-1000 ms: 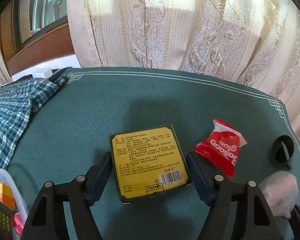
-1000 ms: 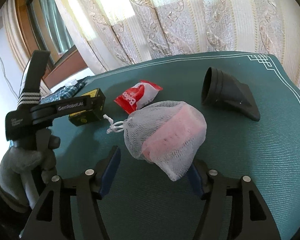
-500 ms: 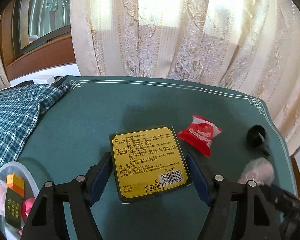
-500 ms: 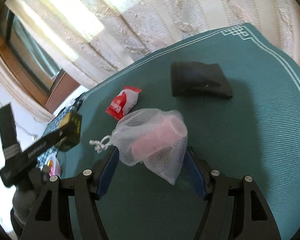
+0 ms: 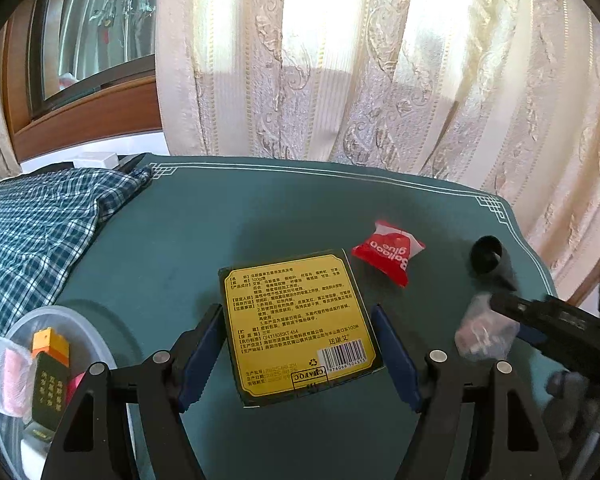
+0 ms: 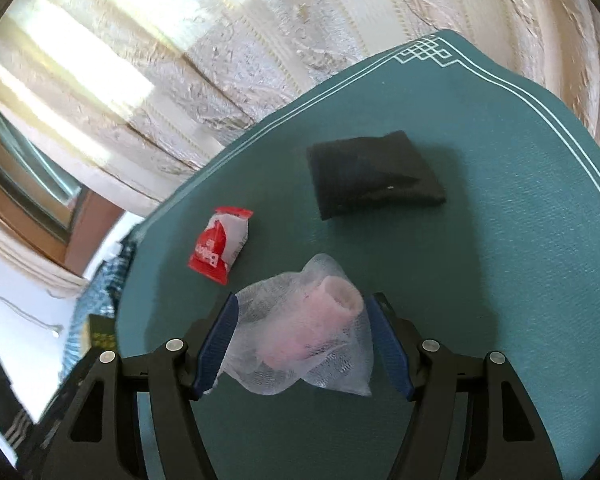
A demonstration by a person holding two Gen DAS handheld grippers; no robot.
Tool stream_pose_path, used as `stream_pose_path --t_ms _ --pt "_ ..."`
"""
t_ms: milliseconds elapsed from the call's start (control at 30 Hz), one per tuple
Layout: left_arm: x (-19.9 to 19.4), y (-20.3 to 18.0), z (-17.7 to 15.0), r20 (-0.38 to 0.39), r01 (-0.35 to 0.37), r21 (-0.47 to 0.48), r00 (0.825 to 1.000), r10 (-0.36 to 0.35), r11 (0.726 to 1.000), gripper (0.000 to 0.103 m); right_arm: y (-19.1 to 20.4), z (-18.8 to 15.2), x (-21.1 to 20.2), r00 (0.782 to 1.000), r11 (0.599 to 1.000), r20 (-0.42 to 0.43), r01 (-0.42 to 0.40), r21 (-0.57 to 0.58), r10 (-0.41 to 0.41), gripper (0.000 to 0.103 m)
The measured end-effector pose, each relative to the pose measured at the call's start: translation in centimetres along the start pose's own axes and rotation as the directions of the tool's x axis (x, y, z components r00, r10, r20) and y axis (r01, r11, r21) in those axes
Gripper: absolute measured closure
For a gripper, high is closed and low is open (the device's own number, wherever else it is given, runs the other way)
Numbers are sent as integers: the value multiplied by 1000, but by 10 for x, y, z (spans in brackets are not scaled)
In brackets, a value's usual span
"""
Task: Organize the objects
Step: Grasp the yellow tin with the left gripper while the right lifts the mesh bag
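In the left wrist view, the yellow box [image 5: 300, 326] is held between the pads of the left gripper [image 5: 298, 354], clenched on its two sides, apparently lifted for carrying. The clear container [image 5: 80, 332] is seen at 8 o'clock, probably the goal. In the right wrist view, the mesh bag [image 6: 300, 336] is grasped by the right gripper [image 6: 300, 344] above the green table [image 6: 500, 260]. The red packet [image 6: 220, 250] lies at 11 o'clock and the black nozzle [image 6: 376, 174] at 1 o'clock.

A yellow box [image 5: 300, 324], red packet [image 5: 388, 254], white mesh bag [image 6: 300, 344], teal tablecloth [image 5: 220, 220], blue-checked cloth [image 5: 40, 224].
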State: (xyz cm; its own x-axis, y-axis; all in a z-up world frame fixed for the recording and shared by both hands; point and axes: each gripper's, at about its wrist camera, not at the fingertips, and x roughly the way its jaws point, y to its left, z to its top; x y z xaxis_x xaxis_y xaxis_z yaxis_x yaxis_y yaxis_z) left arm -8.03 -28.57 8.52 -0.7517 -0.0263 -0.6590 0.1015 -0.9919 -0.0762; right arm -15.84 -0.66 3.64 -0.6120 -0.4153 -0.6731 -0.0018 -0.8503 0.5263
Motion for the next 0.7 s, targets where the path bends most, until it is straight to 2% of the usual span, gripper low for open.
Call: stream_pose_path --t_ms 133,200,300,333,500,700 --pt "-6 7 -5 -1 -1 -2 1000 1 1000 26 18 -8 15 997 994 11 72 -85 -72 35" --pt "-9 12 -8 -4 -4 -12 1000 4 1000 26 29 -14 25 991 978 29 136 -160 -133 37" --pt "-12 20 -11 -8 -8 -28 1000 8 1000 26 41 -19 33 986 958 48 166 -235 -159 59" --pt "-13 22 -12 -10 -10 -34 1000 9 999 26 45 -21 35 987 953 52 161 -255 -153 69" --pt "-22 35 -16 -4 -17 -53 1000 17 998 26 58 -31 29 995 948 45 95 -303 -86 71" --pt "-31 46 -22 4 -20 -70 1000 20 997 26 80 -43 6 996 930 72 67 -362 -44 71"
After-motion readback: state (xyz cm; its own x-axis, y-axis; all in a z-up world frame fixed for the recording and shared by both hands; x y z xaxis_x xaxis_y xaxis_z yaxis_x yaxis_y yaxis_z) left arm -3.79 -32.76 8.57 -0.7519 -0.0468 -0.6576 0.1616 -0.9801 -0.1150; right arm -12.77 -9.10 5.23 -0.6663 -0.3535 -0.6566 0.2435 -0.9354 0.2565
